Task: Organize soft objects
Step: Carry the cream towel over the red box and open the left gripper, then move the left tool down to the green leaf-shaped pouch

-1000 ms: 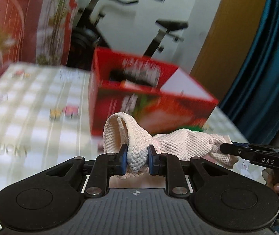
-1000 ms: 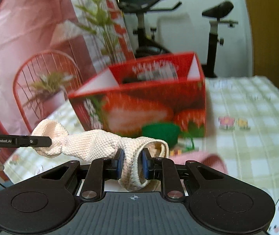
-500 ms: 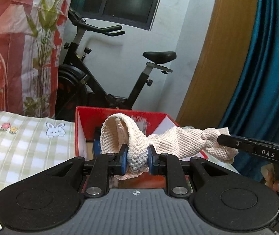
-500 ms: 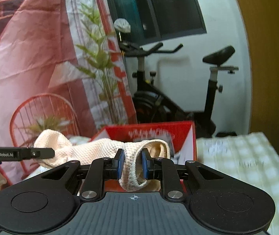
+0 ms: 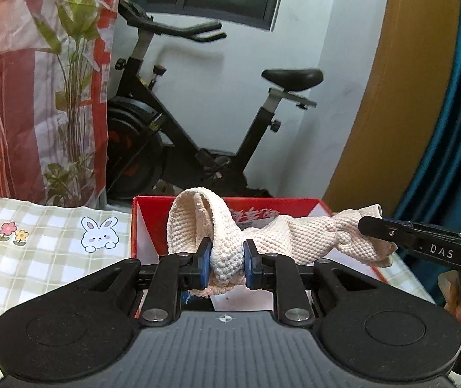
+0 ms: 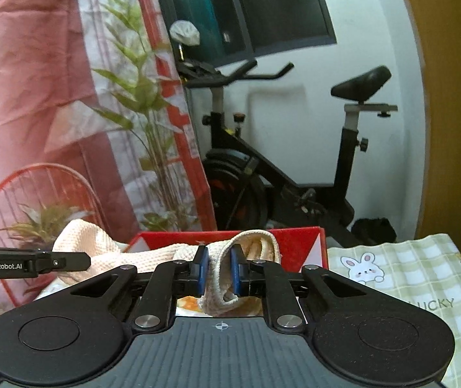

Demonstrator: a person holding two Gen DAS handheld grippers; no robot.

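Observation:
A cream knitted cloth is stretched between both grippers, above the open red box. My left gripper is shut on one end of the cloth. My right gripper is shut on the other end. The right gripper's finger shows at the right of the left wrist view, on the far end of the cloth. The left gripper's finger shows at the left of the right wrist view. The red box lies right behind and below the cloth in the right wrist view.
A green checked tablecloth with rabbit prints covers the table; it also shows in the right wrist view. An exercise bike stands behind the table. A plant and a red wire chair are at the left.
Both grippers have risen and moved forward with the cloth, from in front of the box's side to above its opening. The grip on the cloth is unchanged.

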